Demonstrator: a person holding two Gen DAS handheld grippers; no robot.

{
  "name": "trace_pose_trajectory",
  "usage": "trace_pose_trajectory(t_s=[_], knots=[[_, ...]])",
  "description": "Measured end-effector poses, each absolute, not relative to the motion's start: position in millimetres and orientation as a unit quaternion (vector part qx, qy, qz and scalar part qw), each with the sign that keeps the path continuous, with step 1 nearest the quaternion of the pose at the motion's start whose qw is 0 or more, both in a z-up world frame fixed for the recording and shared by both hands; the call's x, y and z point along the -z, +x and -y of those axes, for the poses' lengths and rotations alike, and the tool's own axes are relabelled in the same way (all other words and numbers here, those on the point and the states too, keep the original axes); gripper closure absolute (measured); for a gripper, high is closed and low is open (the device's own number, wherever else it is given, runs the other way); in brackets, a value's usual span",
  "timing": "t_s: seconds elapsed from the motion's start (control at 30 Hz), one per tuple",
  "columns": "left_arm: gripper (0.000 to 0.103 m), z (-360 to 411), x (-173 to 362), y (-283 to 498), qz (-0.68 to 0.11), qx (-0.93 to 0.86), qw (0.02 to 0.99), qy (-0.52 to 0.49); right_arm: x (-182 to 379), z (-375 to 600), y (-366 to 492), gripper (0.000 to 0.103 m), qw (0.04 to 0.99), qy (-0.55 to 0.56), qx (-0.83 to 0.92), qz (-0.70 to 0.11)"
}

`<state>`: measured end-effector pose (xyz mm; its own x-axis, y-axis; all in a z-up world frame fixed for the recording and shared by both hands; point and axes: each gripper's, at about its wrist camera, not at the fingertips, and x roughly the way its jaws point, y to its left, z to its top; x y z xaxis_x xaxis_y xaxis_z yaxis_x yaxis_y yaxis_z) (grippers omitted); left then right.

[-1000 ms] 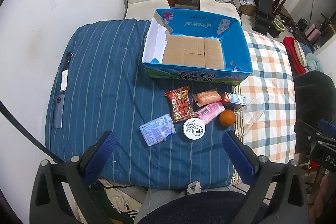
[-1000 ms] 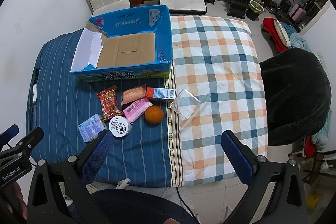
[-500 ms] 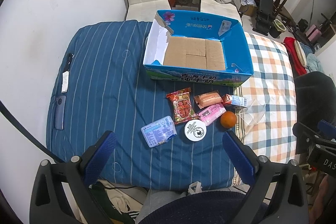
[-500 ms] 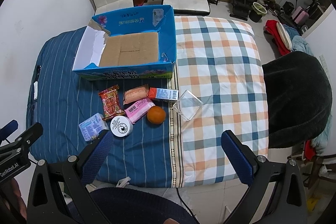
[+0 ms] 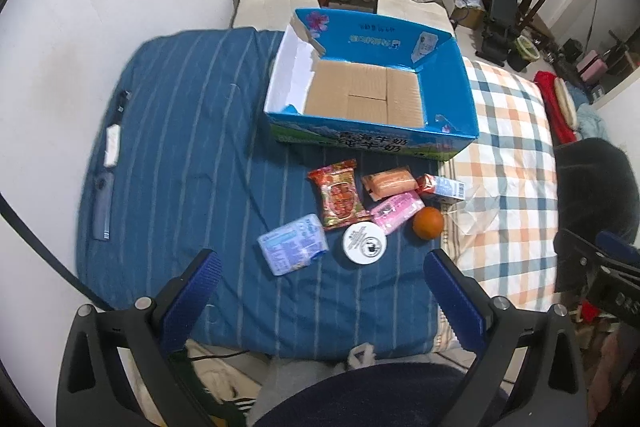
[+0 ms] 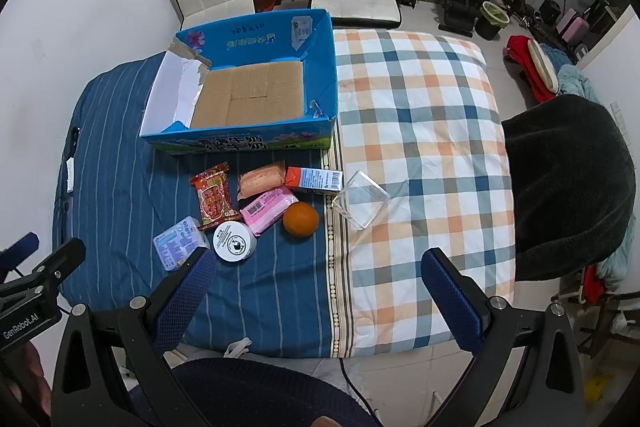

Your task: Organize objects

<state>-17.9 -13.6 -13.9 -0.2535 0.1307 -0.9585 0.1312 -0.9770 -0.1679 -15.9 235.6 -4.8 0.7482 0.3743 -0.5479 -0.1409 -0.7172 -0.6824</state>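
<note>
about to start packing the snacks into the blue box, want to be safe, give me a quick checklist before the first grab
1. Left gripper open and holding nothing: ok.
2. Right gripper open and holding nothing: ok.
3. Blue open-top cardboard box has free room: ok, only its brown cardboard floor shows.
4. Items reachable from above: ok; the round orange fruit and the white round tin lie on the blue striped quilt with nothing on top.
5. Items apart enough for a clean grab: not ok; the red snack packet, the pink wrapped packet and the tin crowd together.
6. Clear plastic square container empty: cannot tell.
</note>
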Motion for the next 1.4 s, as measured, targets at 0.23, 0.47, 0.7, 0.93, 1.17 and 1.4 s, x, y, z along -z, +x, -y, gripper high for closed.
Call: trace_pose_trajectory(t_s=[0.23, 0.47, 0.7, 0.93, 1.17, 1.4], knots=[[0.000, 20.3, 116.4, -36.0, -0.020, 0.789, -0.026, 0.613, 29.1, -311.5, 54.0, 0.000, 0.434, -0.857, -0.274, 0.045], [0.005, 2.2, 243.6, -45.5, 0.093, 0.720, -0.130, 0.675, 63.9, -368.6, 141.8, 0.000, 0.465, -0.863, -0.195, -0.040], [0.007, -30.4, 309.1, -49.5, 0.161, 0.667, -0.201, 0.699, 86.2, -395.7, 159.7, 0.000, 0.518, -0.834, -0.168, -0.092], [0.050, -1.5, 303.3, -49.3, 0.035, 0.689, -0.134, 0.712, 109.2, -414.4, 184.3, 0.001, 0.581, -0.798, -0.111, -0.119], [0.053, 32.7, 302.3, -25.7, -0.095, 0.652, -0.020, 0.752, 112.9, -412.8, 214.4, 0.032, 0.632, -0.747, -0.085, -0.191], [0.055, 21.1, 246.4, -18.8, -0.117, 0.685, -0.038, 0.718, 116.7, -388.0, 191.2, 0.034, 0.613, -0.763, -0.094, -0.179]])
